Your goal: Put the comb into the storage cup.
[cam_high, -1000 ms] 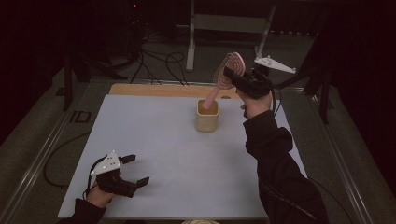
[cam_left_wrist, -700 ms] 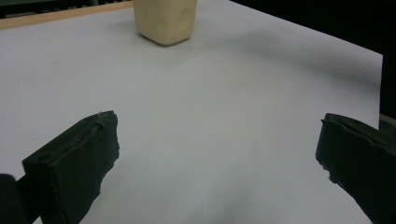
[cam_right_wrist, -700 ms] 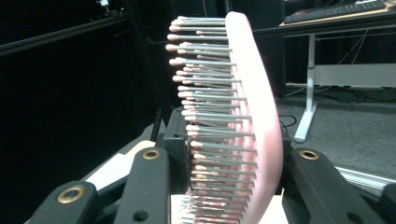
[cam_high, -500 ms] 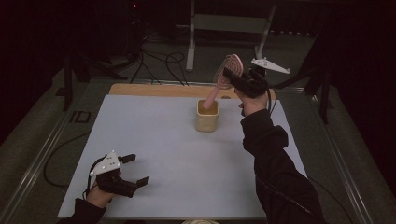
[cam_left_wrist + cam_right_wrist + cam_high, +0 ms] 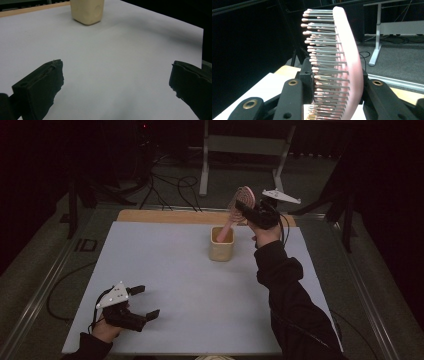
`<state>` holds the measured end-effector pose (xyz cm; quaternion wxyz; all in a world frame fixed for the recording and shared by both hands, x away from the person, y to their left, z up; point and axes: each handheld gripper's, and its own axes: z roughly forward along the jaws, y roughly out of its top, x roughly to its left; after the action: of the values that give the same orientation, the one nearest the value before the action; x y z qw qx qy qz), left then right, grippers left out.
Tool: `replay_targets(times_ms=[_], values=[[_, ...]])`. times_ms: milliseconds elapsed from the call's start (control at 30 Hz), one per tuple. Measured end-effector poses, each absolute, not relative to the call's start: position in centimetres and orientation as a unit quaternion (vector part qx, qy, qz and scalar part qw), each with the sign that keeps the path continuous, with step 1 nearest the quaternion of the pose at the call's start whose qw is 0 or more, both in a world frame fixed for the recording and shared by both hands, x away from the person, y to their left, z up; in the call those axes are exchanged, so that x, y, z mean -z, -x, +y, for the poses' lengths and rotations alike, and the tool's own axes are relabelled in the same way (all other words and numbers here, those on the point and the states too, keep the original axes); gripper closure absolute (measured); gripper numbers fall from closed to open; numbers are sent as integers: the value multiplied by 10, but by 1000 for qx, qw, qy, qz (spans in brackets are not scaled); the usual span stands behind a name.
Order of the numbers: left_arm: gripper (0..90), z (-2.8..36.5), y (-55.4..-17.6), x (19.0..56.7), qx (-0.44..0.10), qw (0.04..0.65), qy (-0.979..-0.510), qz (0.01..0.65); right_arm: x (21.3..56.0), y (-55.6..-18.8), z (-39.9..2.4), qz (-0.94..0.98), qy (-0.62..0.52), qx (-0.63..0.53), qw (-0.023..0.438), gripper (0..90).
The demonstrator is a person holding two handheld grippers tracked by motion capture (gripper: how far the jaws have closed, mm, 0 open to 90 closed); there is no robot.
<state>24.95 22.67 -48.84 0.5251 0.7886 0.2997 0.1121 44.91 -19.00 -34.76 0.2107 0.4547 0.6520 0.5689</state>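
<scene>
Arms first: your right arm, in a dark sleeve, reaches up from the bottom right of the high view toward the upper middle. Your right gripper is lifted above the table, near its far edge. It is closed tight on the head of a pink hairbrush. In the right gripper view the brush stands up between the two black jaws, with its rows of pins pointing to the left of the frame and its pink back to the right.

The brush leans. Its handle slants down and to the left, and the end of the handle sits inside a small yellow cup. The cup stands on the table just below and to the left of your right gripper.

Your left hand is low in the bottom left of the high view. Your left gripper rests close to the table with its jaws spread wide and nothing between them. In the left gripper view the cup is far off at the top of the frame, well apart from those jaws.
</scene>
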Motion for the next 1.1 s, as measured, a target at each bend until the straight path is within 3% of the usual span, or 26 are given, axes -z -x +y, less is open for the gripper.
replay_targets(times_ms=[1100], values=[[1,227,-249,488,-114,529,-787,295,384,-458,-183,666,-462,-554,189,640]])
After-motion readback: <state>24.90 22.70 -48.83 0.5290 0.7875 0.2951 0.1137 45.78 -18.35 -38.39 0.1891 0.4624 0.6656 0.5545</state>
